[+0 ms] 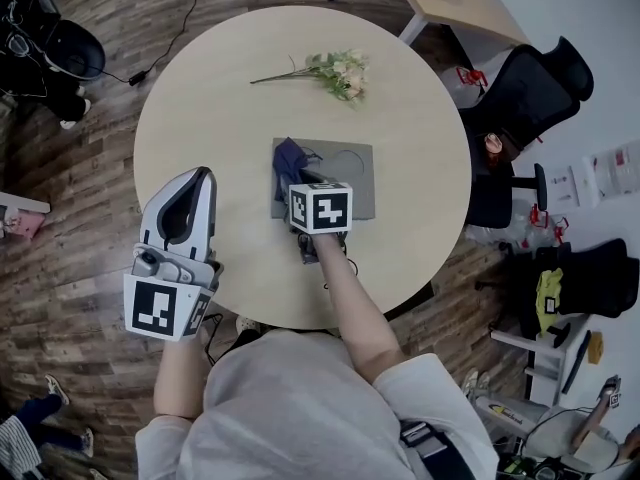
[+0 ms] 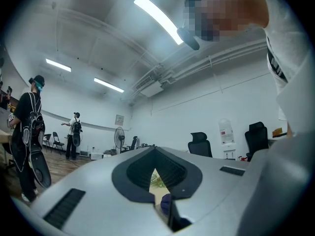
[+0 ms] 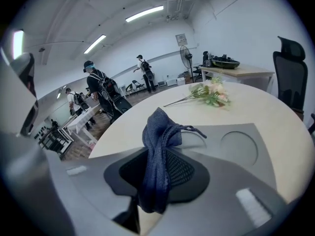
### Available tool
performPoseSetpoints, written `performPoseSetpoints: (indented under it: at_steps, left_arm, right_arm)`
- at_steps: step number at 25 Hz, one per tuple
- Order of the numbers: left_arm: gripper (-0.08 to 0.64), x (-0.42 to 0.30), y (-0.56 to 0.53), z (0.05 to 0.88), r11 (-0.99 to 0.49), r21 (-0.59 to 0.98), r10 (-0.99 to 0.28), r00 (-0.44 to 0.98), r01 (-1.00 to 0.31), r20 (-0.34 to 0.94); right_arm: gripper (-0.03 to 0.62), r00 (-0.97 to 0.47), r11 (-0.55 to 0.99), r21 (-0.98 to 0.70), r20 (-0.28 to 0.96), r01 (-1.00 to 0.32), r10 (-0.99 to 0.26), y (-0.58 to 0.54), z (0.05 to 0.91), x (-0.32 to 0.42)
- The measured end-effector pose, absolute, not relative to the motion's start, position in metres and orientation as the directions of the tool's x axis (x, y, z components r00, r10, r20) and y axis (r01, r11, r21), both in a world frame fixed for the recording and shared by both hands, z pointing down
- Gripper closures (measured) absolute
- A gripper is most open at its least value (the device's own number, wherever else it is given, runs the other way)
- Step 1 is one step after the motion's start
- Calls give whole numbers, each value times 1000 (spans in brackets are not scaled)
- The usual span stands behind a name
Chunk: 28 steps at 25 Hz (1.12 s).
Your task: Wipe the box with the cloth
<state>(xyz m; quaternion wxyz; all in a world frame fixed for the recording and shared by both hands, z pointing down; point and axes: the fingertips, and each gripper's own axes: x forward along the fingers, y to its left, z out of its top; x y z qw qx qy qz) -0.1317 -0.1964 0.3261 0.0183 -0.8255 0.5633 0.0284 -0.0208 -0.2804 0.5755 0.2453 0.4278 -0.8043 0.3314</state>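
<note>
**Q:** Right claw state?
**A:** My right claw (image 3: 156,178) was clamped shut on the dark blue soft woven cloth (image 3: 160,132). I had it gripped low on a bunched fold, and the rest stood up in a crumpled peak above the jaws.

**Q:** Where was the cloth relative to the box?
**A:** Over the left end of the flat grey rectangular box (image 1: 355,193) with a circle pressed into its top. It looked to be touching, but I couldn't swear to it. The box lay flat near the middle of the round pale wooden bench (image 1: 220,88). A sprig of pale flowers (image 1: 340,71) lay well apart beyond it.

**Q:** Left claw?
**A:** My left claw (image 1: 203,180) was closed with nothing in it. It hovered over the bench's near-left edge, well apart from the box.

**Q:** Handling?
**A:** I judged the cloth light, limp and not slippery. A bunch grip would hold, but only a loose wad would meet the surface, so I'd press it low and flat. The box looked thin and light, likely to slide under a wipe. The free claw could pin its right edge.
</note>
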Motion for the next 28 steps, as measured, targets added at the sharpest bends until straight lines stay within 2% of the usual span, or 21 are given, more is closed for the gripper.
performPoseSetpoints:
  at_steps: [3,8,28]
  left_arm:
    - [552,-137,-194,327,-352,2,-934,351,-936,-62]
    - [552,-144,-192,329,-336,8,-940,335,-942,-64]
    - [552,-98,-205,323,-424,10,-903,422,-906,-84]
  right_arm:
    - [479,-500,451,-283,713,-846,-492,-276,590,-40]
    - [479,-456,492,-192,735,-849,-502,-278,599,-38]
    - [479,-296,279,-151,737,-948,-608,-290,599,93]
